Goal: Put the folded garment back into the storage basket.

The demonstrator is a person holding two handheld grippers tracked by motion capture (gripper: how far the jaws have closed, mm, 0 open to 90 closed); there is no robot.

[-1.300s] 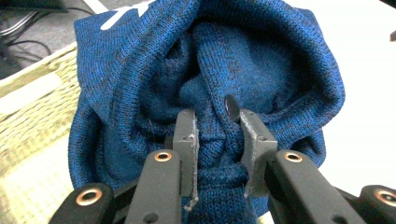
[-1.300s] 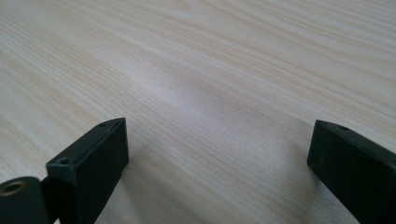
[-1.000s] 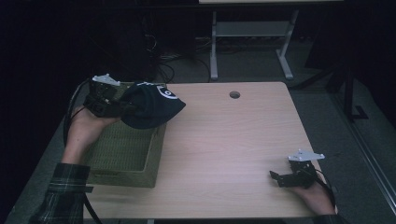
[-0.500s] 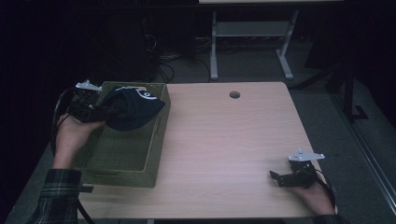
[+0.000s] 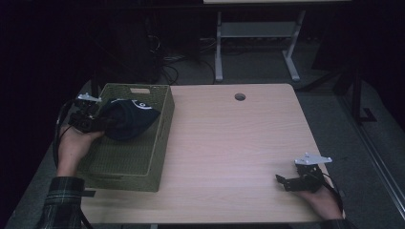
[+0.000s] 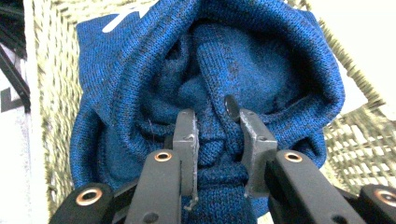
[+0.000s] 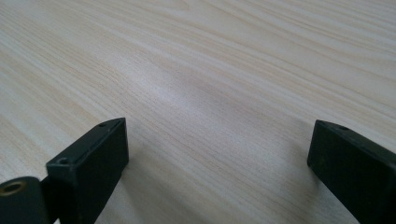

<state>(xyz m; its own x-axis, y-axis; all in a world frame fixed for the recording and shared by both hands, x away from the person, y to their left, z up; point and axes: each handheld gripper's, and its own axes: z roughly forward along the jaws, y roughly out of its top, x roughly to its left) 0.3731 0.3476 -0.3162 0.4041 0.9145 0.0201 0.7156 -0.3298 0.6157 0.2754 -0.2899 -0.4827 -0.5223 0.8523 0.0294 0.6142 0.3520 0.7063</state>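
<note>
Blue knit hat (image 6: 210, 84) bunched, held over far-left part of woven basket (image 5: 157, 138), white mark on top. Left gripper (image 6: 215, 135) pinches fold of knit between jaws, at basket's left rim. Basket sits on left end of counter (image 5: 239, 143). Right gripper (image 7: 219, 158) spread wide, low over bare counter near right front corner, well apart from hat.

Basket (image 5: 143, 164) on table's (image 5: 229, 157) left side — hat (image 5: 126, 119) in it, hole (image 5: 239, 97) behind.
</note>
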